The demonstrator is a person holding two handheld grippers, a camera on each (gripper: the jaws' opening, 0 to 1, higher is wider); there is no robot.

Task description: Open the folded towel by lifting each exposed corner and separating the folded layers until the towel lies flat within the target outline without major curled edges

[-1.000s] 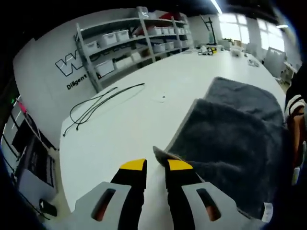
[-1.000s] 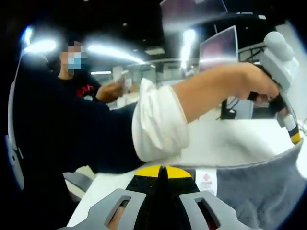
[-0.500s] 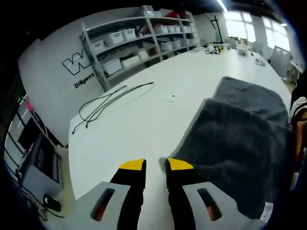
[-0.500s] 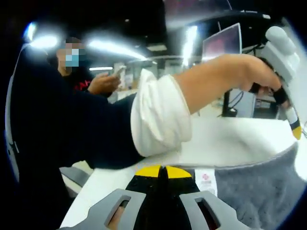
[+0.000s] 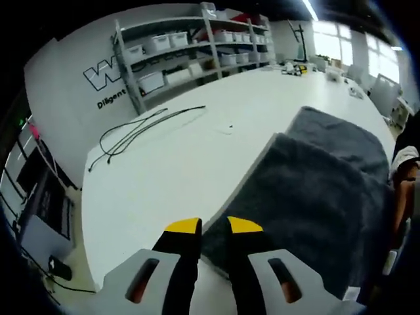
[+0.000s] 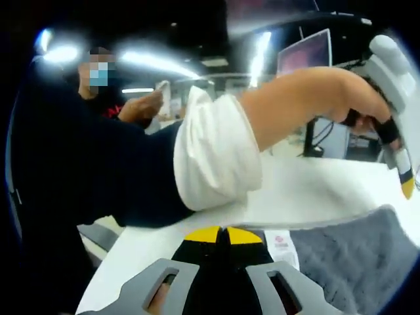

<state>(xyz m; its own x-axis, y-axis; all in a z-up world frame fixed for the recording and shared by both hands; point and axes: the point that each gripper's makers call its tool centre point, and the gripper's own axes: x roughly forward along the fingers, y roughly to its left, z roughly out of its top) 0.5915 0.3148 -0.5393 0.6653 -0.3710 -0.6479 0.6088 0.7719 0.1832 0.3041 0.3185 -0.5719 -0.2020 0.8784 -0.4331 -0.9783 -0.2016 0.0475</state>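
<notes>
- Towel: dark grey, lying on the white tabletop in at least two stacked layers. The upper layer's edge runs from the near corner toward a further panel behind it.
- Left hand-held gripper: jaws parted by a narrow gap, yellow tips at the near corner of the towel. The right jaw overlaps the towel's edge and the left jaw stands over bare tabletop. Whether fabric sits in the gap cannot be told.
- Right hand-held gripper: jaws shut tip to tip. In the right gripper view the towel's hem and its white label lie just beside the tips. The pictures do not show whether cloth is pinched between them.
- The left hand-held gripper also appears at the right edge of the right gripper view, held in the person's hand over the towel's far edge.
- Step in hand, by judgement: securing corners of the upper layer ahead of unfolding. The towel remains folded.
- Next move calls for a firm hold on one layer only, then a lift and sweep outward so the layer peels off without dragging the one beneath.
- Surroundings: black cables lie on the tabletop, well apart from the towel.
</notes>
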